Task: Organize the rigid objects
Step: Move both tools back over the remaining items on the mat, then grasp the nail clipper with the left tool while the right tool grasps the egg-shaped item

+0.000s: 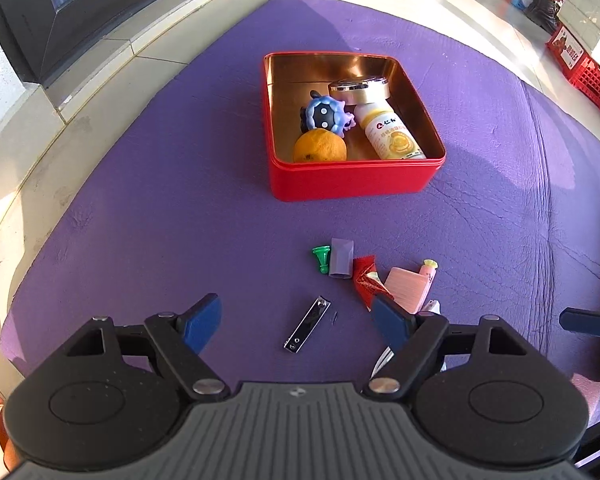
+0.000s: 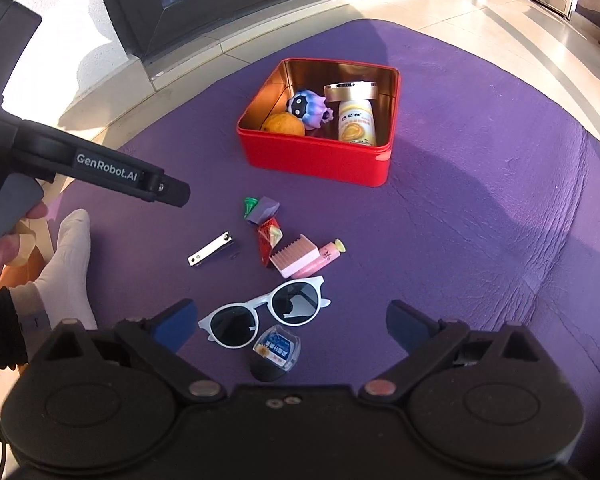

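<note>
Red tin (image 1: 352,178): open-topped, lid absent, near the middle of the purple mat (image 1: 140,216); judged to be the collection container.
Tin contents: orange (image 1: 320,148), blue toy figure (image 1: 326,114), white bottle (image 1: 394,134) lying on its side, round gold-rimmed case (image 1: 358,90); these crowd the near half, so the far half is free for further items.
Loose cluster: on the mat on the near side of the tin, well apart from it; green plastic piece (image 1: 321,258), purple block (image 1: 341,258), red wrapper (image 1: 365,280), pink comb (image 1: 406,290), pink tube (image 1: 428,272), packed close and in places touching.
Nail clipper (image 1: 307,328): flat, alone, nearer than the cluster; bare mat on all sides allows a clean descent.
White sunglasses (image 2: 266,314): nearest the right gripper, small clear packet (image 2: 276,348) touching their near rim.
Left gripper (image 1: 298,324): jaws spread wide, empty, the clipper lying between its blue pads (image 1: 202,326) in view; judged the next target.
Right gripper (image 2: 292,324): jaws wide apart, empty, above the sunglasses.
Clearance: open mat between cluster and tin; a socked foot (image 2: 66,264) rests at the mat's left edge.
</note>
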Tool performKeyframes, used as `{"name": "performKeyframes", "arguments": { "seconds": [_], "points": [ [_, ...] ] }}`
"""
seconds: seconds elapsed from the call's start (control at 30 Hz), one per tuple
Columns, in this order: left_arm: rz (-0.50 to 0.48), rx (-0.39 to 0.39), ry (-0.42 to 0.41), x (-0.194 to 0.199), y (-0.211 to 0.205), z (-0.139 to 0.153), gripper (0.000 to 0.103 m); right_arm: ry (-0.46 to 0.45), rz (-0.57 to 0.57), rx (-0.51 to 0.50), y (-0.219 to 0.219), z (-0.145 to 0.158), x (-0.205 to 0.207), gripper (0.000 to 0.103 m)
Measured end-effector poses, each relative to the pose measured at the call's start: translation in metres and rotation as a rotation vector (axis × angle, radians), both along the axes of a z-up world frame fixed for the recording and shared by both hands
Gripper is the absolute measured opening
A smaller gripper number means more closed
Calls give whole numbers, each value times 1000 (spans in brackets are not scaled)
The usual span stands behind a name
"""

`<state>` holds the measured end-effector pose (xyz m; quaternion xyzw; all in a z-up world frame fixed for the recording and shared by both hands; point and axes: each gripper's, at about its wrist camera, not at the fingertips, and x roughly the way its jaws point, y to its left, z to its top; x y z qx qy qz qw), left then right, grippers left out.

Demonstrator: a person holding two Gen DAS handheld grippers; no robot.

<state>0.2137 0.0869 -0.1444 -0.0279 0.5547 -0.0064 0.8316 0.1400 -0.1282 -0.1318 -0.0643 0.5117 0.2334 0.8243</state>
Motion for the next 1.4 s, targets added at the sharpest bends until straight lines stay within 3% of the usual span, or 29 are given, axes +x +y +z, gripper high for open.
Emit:
{"name": "performKeyframes", "arguments": {
  "seconds": [0.4, 0.6, 0.8, 0.97, 1.07, 1.33, 1.4],
  "points": [
    [-43, 56, 127, -1, -14, -66, 82, 113, 55, -54, 11, -57, -10, 84],
    [-5, 67, 123, 3, -8, -89, 82, 158, 43, -54, 15, -75, -6, 78],
    [-36, 78, 107, 7, -11, -101, 80, 199, 12, -45, 15, -85, -4, 69],
    [-57, 70, 85, 8, -13, -103, 72, 184, 0, -58, 19, -84, -4, 65],
    [-71, 73, 64, 7, -16, -102, 64, 178, -9, -89, 23, -84, -3, 59],
    [-94, 69, 32, 6, -27, -95, 18, 143, -21, -150, 26, -85, -5, 37],
    [-79, 80, 35, 6, -27, -94, 11, 154, -34, -131, 24, -85, -4, 36]
  ]
}}
